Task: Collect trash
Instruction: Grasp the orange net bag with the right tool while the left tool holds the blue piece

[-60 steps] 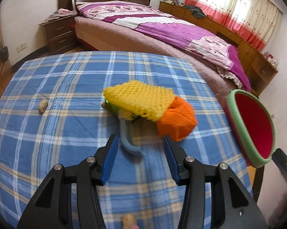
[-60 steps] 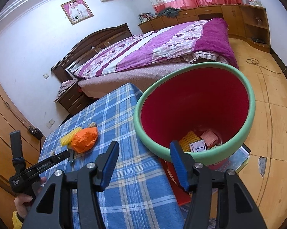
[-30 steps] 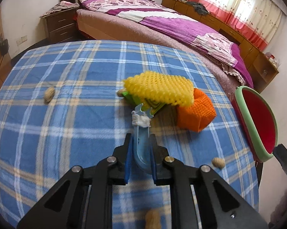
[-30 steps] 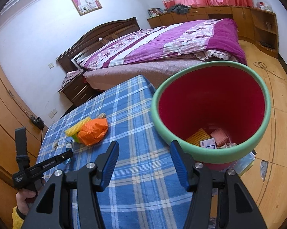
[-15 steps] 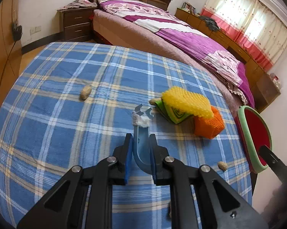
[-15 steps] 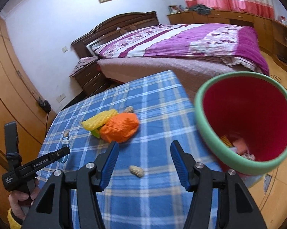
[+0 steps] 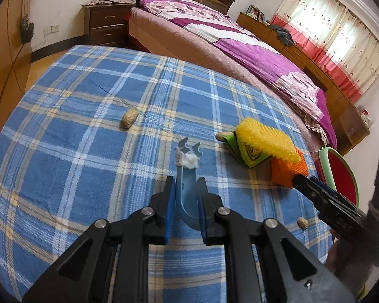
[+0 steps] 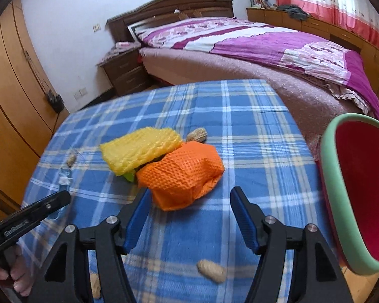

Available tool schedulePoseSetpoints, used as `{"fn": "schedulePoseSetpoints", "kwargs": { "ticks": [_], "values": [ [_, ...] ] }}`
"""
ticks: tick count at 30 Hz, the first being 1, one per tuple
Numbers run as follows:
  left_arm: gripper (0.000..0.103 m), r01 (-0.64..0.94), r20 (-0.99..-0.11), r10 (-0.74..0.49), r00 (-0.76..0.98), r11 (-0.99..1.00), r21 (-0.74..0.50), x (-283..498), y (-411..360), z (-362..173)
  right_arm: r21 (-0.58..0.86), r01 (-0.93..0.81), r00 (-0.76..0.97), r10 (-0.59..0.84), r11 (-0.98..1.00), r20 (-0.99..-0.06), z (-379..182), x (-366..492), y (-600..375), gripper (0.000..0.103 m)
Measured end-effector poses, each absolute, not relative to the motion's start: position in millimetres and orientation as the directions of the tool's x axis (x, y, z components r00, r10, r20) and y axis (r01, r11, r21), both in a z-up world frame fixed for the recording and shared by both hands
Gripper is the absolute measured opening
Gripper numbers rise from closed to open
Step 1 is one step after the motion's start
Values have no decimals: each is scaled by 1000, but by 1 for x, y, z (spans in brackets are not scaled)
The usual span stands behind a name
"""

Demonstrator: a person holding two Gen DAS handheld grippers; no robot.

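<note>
My left gripper is shut on a curved blue plastic piece with a white wad at its forked tip, held just over the blue plaid tablecloth. An orange foam net lies beside a yellow foam net and a green wrapper. My right gripper hovers just short of the orange net, jaws opening, nothing pressed between them. Its tip shows in the left wrist view as the right gripper next to the orange net. The red bin with a green rim stands at the table's right edge.
Peanuts lie scattered on the cloth: one peanut near my right fingers, another peanut behind the nets, a third peanut at the left. A bed and a nightstand stand beyond the table. A hand holds the left gripper.
My right gripper has swung from the bin to over the table, up to the orange net, with wider jaws. My left gripper has carried the blue piece left, away from the foam pile.
</note>
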State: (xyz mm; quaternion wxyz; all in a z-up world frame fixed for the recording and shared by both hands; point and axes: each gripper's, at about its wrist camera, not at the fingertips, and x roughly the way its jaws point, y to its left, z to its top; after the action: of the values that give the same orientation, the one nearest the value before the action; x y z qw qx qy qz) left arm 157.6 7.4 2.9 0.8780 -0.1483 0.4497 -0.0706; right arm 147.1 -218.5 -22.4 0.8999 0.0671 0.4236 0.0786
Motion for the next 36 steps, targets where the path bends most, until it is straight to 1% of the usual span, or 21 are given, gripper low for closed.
{"fn": "schedulePoseSetpoints", "kwargs": {
  "ticks": [5,7,8,14,15,17,21,36],
  "values": [
    [16,-5,-774,-271,572,943,-334,160,6,-5,216,-95,602,229,972,-765,-31,159,-216,67],
    [16,-3,-776,-275,567,942,-336,161,6,-7,226,-98,600,239,969,-764,-32,161,-215,60],
    [16,-3,-777,-277,565,941,-337,161,5,-8,228,-101,597,243,968,-764,-33,162,-214,52],
    [16,0,-777,-282,563,940,-341,161,4,-10,226,-125,597,255,966,-761,-34,163,-208,23],
    [16,1,-777,-284,563,940,-342,160,4,-10,230,-127,596,260,965,-760,-34,162,-208,19],
    [16,3,-776,-284,563,940,-342,159,3,-10,235,-130,599,266,963,-755,-33,160,-208,16],
    [16,9,-770,-289,568,939,-345,155,1,-6,247,-134,610,276,960,-742,-28,148,-210,13],
    [16,76,-728,-319,607,935,-346,126,-15,28,310,-118,697,301,943,-651,18,79,-228,12]
  ]
}}
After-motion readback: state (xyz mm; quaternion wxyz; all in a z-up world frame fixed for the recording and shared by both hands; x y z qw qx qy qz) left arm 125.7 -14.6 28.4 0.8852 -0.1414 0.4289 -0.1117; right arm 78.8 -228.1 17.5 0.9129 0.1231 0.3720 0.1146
